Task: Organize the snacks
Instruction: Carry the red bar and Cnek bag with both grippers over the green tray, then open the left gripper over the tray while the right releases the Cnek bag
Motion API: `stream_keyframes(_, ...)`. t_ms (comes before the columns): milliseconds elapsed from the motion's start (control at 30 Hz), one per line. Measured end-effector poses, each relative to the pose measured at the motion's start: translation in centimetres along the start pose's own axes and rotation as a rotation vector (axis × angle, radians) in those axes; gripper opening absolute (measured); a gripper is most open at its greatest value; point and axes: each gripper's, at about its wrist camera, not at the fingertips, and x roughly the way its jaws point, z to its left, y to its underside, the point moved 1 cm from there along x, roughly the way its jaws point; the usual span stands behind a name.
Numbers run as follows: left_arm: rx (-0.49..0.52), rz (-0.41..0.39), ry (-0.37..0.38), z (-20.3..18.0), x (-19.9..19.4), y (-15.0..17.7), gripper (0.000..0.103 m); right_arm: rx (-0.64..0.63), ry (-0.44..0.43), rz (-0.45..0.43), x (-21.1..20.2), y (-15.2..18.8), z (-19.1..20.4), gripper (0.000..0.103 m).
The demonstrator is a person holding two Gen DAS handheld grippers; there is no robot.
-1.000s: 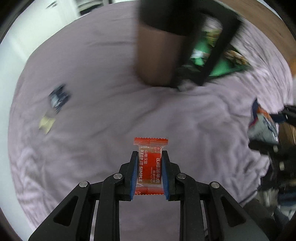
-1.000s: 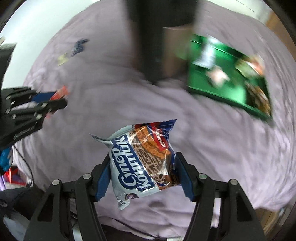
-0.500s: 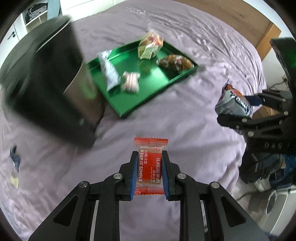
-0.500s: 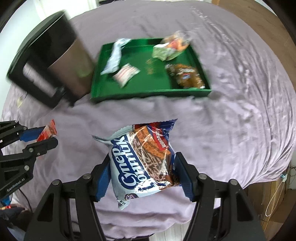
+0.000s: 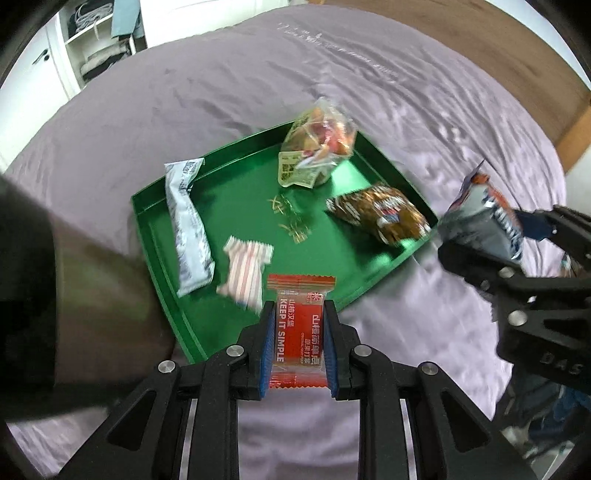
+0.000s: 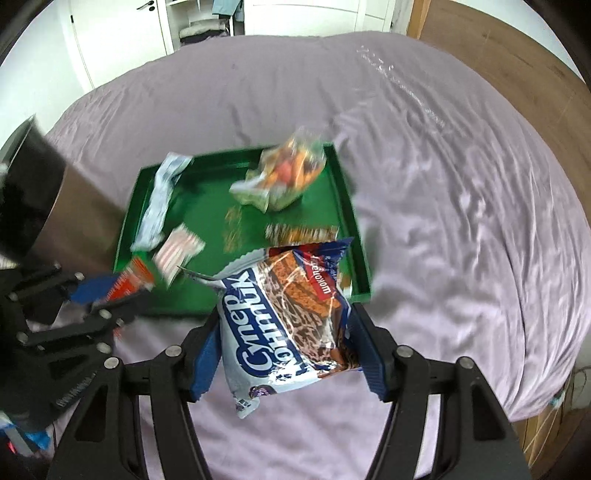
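My left gripper (image 5: 298, 339) is shut on a small red snack packet (image 5: 300, 332) and holds it above the near edge of a green tray (image 5: 236, 192). My right gripper (image 6: 286, 345) is shut on a blue and white cookie packet (image 6: 284, 317), held above the tray's (image 6: 207, 206) near right corner. The tray lies on a purple bedsheet (image 5: 388, 103) and holds a long white packet (image 5: 186, 221), a striped packet (image 5: 245, 267), a clear bag of mixed snacks (image 5: 316, 147) and a brown packet (image 5: 380, 214). Each gripper shows in the other's view, the right one (image 5: 491, 240) and the left one (image 6: 107, 295).
A dark bin with a brown body (image 5: 55, 295) stands left of the tray, close to my left gripper; it also shows in the right wrist view (image 6: 48, 206). White cupboards (image 6: 192, 22) stand beyond the bed. A wooden headboard (image 5: 480, 48) runs along the right.
Both grippers have swung from the bin side toward the tray and moved closer to it. The tray now fills the middle of both views. Both still hold their packets.
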Motion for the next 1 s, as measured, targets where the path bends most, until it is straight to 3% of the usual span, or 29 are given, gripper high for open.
stream_keyframes(467,-0.069,0.042,-0.060,-0.9,6.3,-3.4,0.019,-0.030,-0.016,0.003,7.5,-5.5,-3.6,0.029)
stream_keyframes(1000,-0.092,0.089,-0.105,-1.0,9.6,-3.7,0.019,-0.055,-0.114,0.058,11.7,-4.9,-2.6,0.029)
